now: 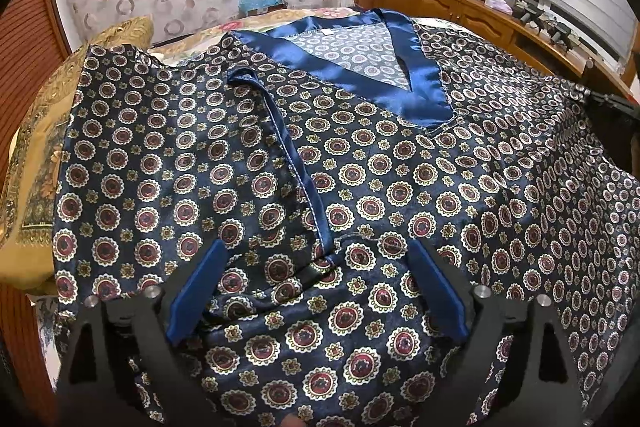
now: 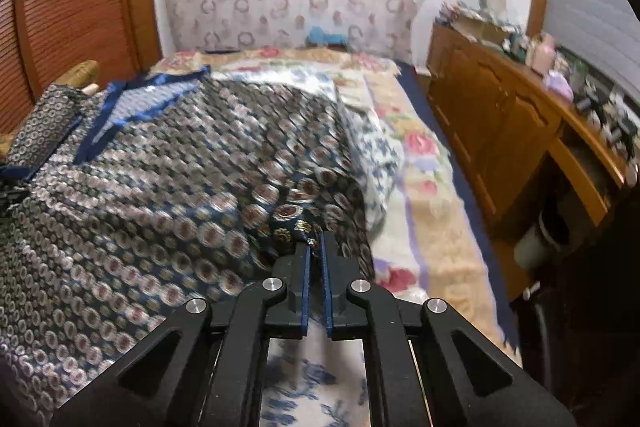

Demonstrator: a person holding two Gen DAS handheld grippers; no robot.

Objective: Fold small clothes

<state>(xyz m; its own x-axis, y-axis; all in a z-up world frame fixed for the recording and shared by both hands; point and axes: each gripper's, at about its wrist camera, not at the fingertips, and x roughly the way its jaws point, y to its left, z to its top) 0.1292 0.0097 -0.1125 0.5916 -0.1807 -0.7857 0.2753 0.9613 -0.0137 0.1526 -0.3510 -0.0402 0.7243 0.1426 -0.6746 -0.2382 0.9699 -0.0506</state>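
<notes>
Left wrist view. A satin top (image 1: pixel 360 163), navy with a medallion print and a plain blue V-neck band (image 1: pixel 416 83), lies spread face up over the bed, neckline at the far end. One sleeve (image 1: pixel 160 163) is already laid over the chest on the left side; its blue-trimmed cuff edge (image 1: pixel 294 171) runs down toward the camera. The cloth looks thin, light and glossy: likely slippery, limp, prone to sliding off a fold and to creasing where pinched. Best hold is judged to be at a hem, seam or cuff, where stitching gives the pads some bite. The left gripper (image 1: pixel 316 263) hangs over the lower chest with jaws spread wide. The cuff's end lies between the blue pads (image 1: pixel 200 291), but neither pad presses on it; nothing is held. A yellowish patterned pillow (image 1: pixel 36 163) sits past the left side of the garment.

Right wrist view, somewhat blurred. The same top (image 2: pixel 168 195) fills the left half, resting on a floral bedspread (image 2: pixel 424 187), with a wooden cabinet (image 2: pixel 500 131) beyond the bed. The right gripper (image 2: pixel 316 247) is at the garment's near right edge with jaws drawn almost together, clamped on a bunch of that edge fabric. The cloth rises into a small peak at the pinch, which suggests the grip has it. The hold is narrow, so the slick satin could slip out if pulled fast.
</notes>
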